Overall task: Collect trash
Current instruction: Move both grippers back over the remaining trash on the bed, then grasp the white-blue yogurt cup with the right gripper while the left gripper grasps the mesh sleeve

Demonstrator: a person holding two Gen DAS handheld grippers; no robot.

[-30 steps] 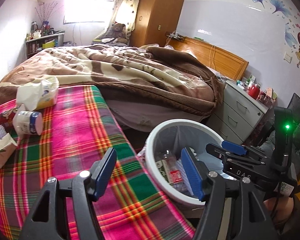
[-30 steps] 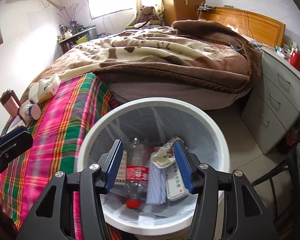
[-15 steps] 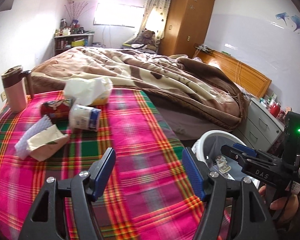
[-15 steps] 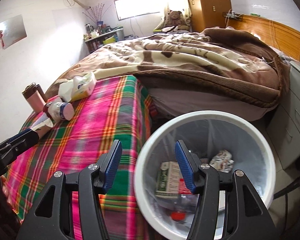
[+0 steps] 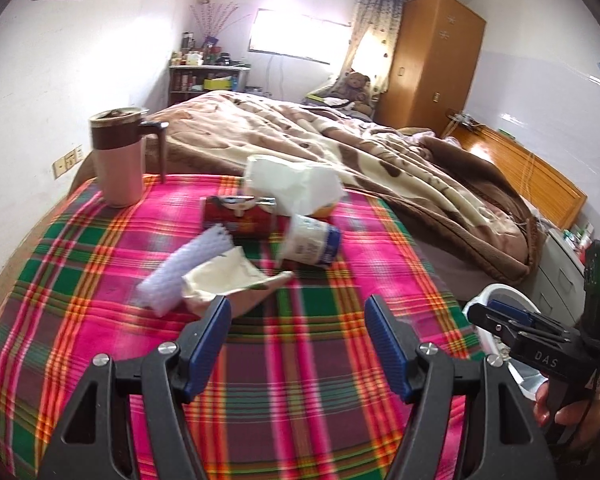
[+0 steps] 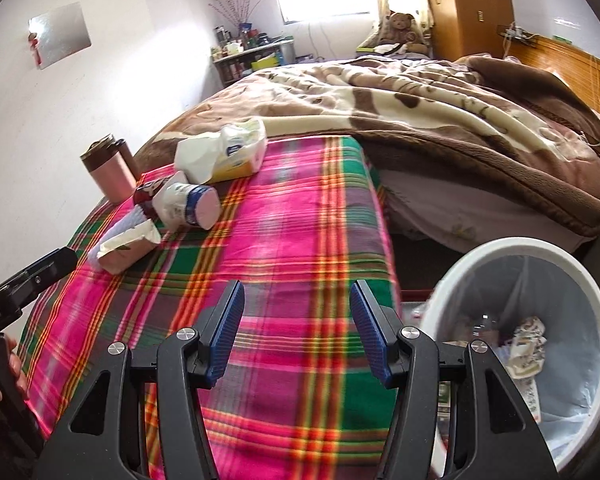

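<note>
Your left gripper (image 5: 298, 340) sits at the bottom centre of its view with the jaws spread wide and nothing between them; your right gripper (image 6: 296, 334) is likewise released and empty, low in its own frame over the plaid cloth (image 6: 284, 240). The bin (image 6: 572, 264) stands at the lower right of the right view, beside the cloth's edge, with scraps already in it. The trash lies in a cluster just above the left jaws: a cream wrapper (image 5: 224, 276) nearest, a ridged lilac piece (image 5: 184, 268) touching its left side, then a white tub (image 5: 312, 240) on its side, a red can (image 5: 240, 220) behind, and a white bag (image 5: 296, 186) farthest. Take the wrapper first, I'd say: bring the left jaws down around its thicker folded end, since the thin flap would likely slip. Leave the mug (image 5: 120, 156) at upper left; it looks like no trash. Motion blur softens the labels, the can is half hidden by the tub and the bag, and the bin's bottom is cut off by the frame.
</note>
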